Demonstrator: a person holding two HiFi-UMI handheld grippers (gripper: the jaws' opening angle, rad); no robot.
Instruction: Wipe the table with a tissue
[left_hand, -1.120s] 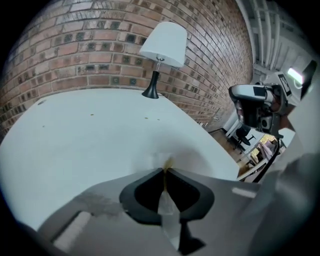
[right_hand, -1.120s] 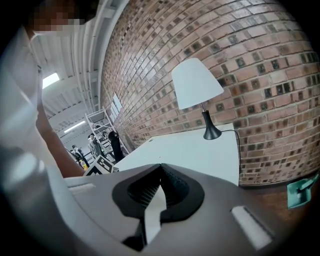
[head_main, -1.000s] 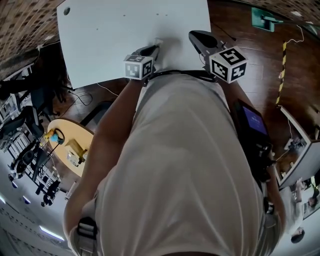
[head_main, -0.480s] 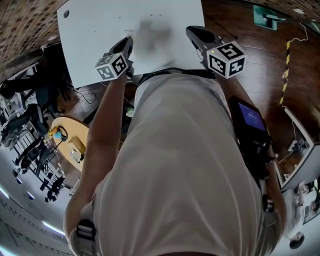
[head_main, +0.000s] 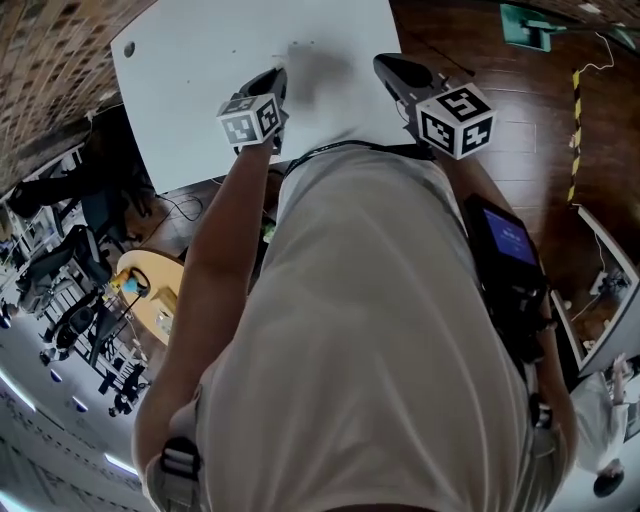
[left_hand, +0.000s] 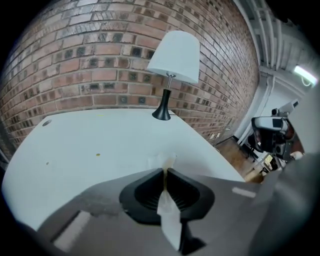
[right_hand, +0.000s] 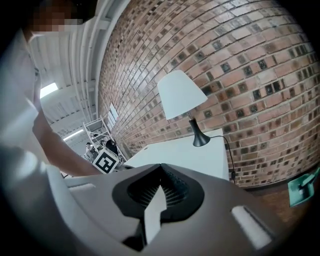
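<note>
Tissue, a thin white strip, pinched in left tongs.

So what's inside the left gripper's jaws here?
A white tissue, pinched in the left gripper, with its end poking out past the tips over the table. The stretch pressed between the pads is covered, as is the table surface under the gripper.

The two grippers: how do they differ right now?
The left gripper pinches a tissue between its fingers; the right gripper has its fingers together, with nothing sticking out. The left gripper is over the table, the right gripper near its right edge. Both carry a marker cube.
</note>
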